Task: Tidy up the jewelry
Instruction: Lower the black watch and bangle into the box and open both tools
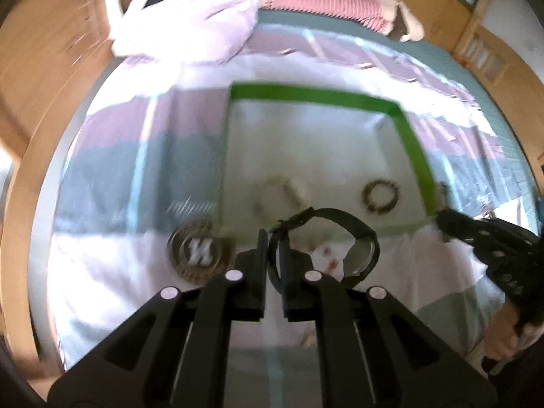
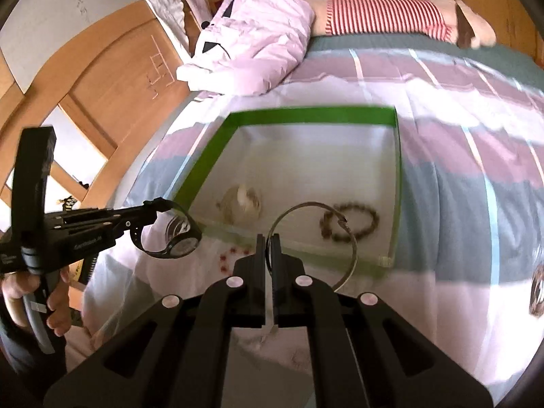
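Left tongs (image 1: pixel 273 238) clamped on black watch (image 1: pixel 340 238), right tongs (image 2: pixel 268 241) clamped on silver bangle (image 2: pixel 316 238)

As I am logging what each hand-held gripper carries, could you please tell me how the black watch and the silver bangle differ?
The black watch is a dark, broad strap with a round dial; the silver bangle is a thin, bright metal hoop.

The watch forms a closed loop, while the bangle shows a gap at its clasp.

The watch hangs from the left hand-held gripper, the bangle from the right hand-held gripper.

Both are clamped by the band and held above the bed, outside the green-edged tray.
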Demonstrator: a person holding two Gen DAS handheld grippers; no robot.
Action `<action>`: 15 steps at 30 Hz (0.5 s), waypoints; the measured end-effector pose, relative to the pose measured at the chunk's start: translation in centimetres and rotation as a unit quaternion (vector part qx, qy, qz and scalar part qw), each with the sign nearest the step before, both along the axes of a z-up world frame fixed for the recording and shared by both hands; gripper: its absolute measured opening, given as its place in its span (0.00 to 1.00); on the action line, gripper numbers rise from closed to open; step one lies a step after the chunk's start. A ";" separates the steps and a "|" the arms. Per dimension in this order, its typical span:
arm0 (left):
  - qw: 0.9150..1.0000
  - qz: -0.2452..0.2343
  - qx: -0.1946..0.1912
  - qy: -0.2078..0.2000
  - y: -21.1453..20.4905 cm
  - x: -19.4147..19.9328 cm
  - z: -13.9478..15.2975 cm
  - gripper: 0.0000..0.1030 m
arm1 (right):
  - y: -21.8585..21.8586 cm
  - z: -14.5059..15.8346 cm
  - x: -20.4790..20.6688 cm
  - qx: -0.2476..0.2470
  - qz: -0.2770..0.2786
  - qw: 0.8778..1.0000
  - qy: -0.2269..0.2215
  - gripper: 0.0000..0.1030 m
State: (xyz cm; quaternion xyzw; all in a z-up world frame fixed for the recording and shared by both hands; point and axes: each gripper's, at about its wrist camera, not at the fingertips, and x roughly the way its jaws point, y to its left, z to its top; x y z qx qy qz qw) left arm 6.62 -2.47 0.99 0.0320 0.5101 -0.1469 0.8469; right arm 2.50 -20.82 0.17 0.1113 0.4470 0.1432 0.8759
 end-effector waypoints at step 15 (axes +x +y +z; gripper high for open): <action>1.000 -0.004 0.001 0.029 -7.2 10.4 -7.7 0.06 | -1.9 -5.8 11.2 -0.027 -0.042 0.996 0.070 0.03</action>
